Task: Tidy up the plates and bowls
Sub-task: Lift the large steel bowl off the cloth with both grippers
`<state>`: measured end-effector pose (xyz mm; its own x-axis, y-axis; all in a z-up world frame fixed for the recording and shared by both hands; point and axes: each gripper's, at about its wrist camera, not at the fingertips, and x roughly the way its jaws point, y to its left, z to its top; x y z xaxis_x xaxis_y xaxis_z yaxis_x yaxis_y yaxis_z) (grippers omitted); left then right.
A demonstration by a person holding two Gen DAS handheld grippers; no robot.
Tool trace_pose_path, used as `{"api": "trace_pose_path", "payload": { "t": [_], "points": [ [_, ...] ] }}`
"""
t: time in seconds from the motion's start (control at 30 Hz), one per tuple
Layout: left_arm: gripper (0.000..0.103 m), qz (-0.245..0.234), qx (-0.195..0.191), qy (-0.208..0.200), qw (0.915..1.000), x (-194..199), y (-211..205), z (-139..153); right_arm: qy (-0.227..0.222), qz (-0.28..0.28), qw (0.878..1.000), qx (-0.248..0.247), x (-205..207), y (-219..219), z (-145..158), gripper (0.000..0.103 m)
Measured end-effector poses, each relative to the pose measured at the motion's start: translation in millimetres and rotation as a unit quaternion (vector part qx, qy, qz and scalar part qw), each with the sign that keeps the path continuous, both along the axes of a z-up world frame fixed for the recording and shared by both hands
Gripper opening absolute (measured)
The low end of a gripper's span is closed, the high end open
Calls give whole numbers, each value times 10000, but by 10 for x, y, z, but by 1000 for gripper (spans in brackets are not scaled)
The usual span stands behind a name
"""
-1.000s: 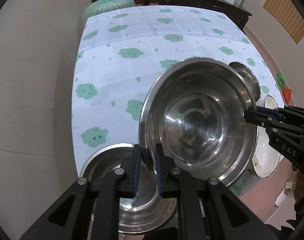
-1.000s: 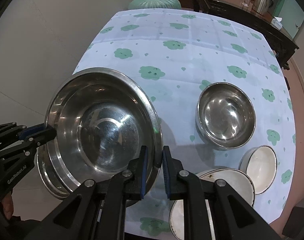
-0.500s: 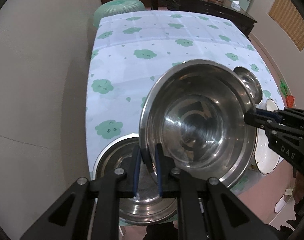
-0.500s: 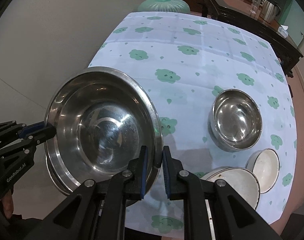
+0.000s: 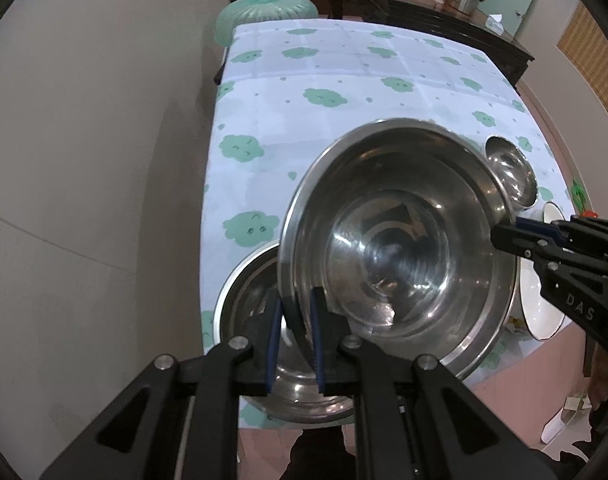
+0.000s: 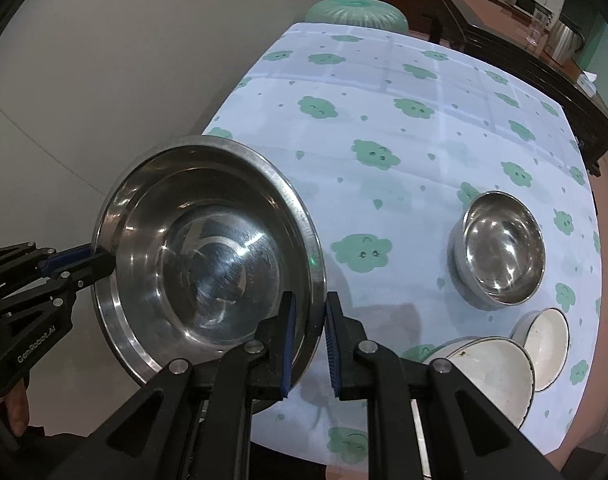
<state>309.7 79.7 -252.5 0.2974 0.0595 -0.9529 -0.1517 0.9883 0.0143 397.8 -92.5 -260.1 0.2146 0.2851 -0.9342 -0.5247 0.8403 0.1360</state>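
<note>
Above the bench (image 6: 383, 100) near edge: large steel basin (image 6: 208, 252), rim pinched by left claw (image 5: 295, 336) and right claw (image 6: 308, 334) on opposite sides, over second basin (image 5: 248, 280); keep level, lower evenly to nest.

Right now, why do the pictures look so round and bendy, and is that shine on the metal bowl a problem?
Both wrist views are fisheye: black corners, table edges bowed. Left wrist view: the big steel bowl mirrors streaky reflections, hiding its bottom. Right wrist view: glare spots on the smaller steel bowl; everything else is sharp.
</note>
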Motion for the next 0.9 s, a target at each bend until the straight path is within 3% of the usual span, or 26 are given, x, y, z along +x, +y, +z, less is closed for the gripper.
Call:
{"api": "trace_pose_path", "payload": {
  "t": [0.9],
  "points": [
    [11, 495, 74, 15, 9987, -356, 290, 24, 9, 545, 9985, -12, -259, 376, -6, 16]
  ]
}}
